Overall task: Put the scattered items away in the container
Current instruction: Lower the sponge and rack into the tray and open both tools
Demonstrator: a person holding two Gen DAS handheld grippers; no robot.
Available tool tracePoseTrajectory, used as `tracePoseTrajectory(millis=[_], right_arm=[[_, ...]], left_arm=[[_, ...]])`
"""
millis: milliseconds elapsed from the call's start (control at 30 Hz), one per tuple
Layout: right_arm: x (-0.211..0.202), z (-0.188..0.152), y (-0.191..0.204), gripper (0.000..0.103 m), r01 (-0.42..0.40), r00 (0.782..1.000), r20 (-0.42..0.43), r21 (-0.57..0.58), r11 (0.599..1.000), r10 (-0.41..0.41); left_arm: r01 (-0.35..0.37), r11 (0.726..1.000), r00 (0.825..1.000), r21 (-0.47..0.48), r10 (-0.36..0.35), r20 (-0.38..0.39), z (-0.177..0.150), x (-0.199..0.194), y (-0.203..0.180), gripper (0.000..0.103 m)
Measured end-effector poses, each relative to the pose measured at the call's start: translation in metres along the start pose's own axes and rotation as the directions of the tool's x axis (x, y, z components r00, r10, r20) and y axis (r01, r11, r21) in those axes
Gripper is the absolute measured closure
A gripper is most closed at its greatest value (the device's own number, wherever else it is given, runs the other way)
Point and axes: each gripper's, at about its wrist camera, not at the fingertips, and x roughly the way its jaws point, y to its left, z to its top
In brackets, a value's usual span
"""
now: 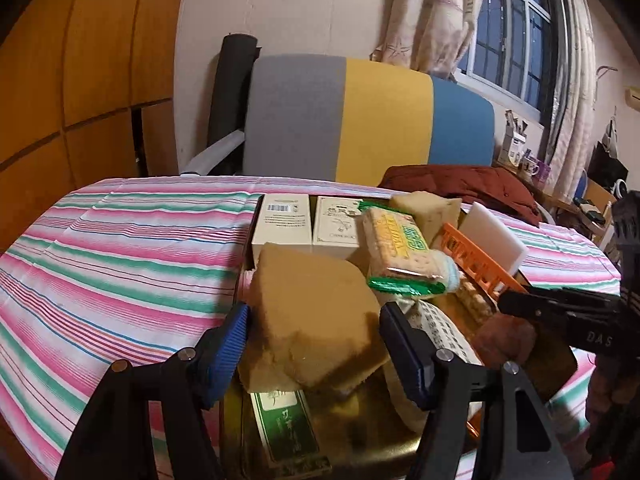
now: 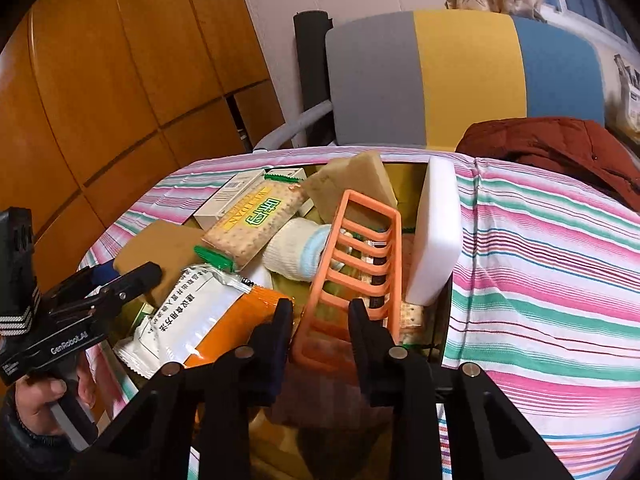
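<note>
A gold tin container [image 1: 360, 436] sits on the striped tablecloth, heaped with items. My left gripper [image 1: 312, 344] has its blue pads [image 1: 226, 348] against both sides of a tan sponge [image 1: 316, 312], which tilts above the tin's near left corner. My right gripper [image 2: 320, 316] is shut on the lower end of an orange plastic rack [image 2: 356, 248] that stands slanted in the tin. Around it lie a cracker pack [image 2: 256, 220], a white-and-blue sock [image 2: 296, 252], a white-and-orange packet [image 2: 208, 320], a second sponge [image 2: 352, 188] and an upright white foam block [image 2: 438, 236].
Two pale cartons [image 1: 308, 220] and a green box [image 1: 284, 428] are also in the tin. The striped tablecloth [image 1: 120, 264] spreads left and right. Behind stand a grey-yellow-blue chair back [image 1: 360, 120], a red jacket [image 1: 460, 184] and wooden cupboards [image 1: 80, 80]. A hand [image 2: 36, 400] holds the left gripper.
</note>
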Motion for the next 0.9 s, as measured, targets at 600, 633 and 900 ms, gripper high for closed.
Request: tracePoseTrajectory(millis=[600, 633, 900], right_arm=[[-0.029, 0.000, 0.020, 0.041, 0.083, 0.993, 0.082, -0.028, 0.996, -0.081], [-0.032, -0.002, 0.024, 0.038, 0.107, 0.991, 0.089, -0.035, 0.994, -0.104], [-0.051, -0.017, 0.043, 0.012, 0.255, 0.958, 0.154, -0.062, 0.965, -0.243]], left_arm=[[-0.052, 0.997, 0.995, -0.055, 0.057, 0.083, 0.004, -0.035, -0.010, 0.021], [-0.058, 0.997, 0.994, -0.060, 0.063, 0.089, 0.003, -0.039, -0.011, 0.021], [-0.121, 0.989, 0.987, -0.081, 0.128, 0.093, -0.006, -0.065, -0.025, 0.021]])
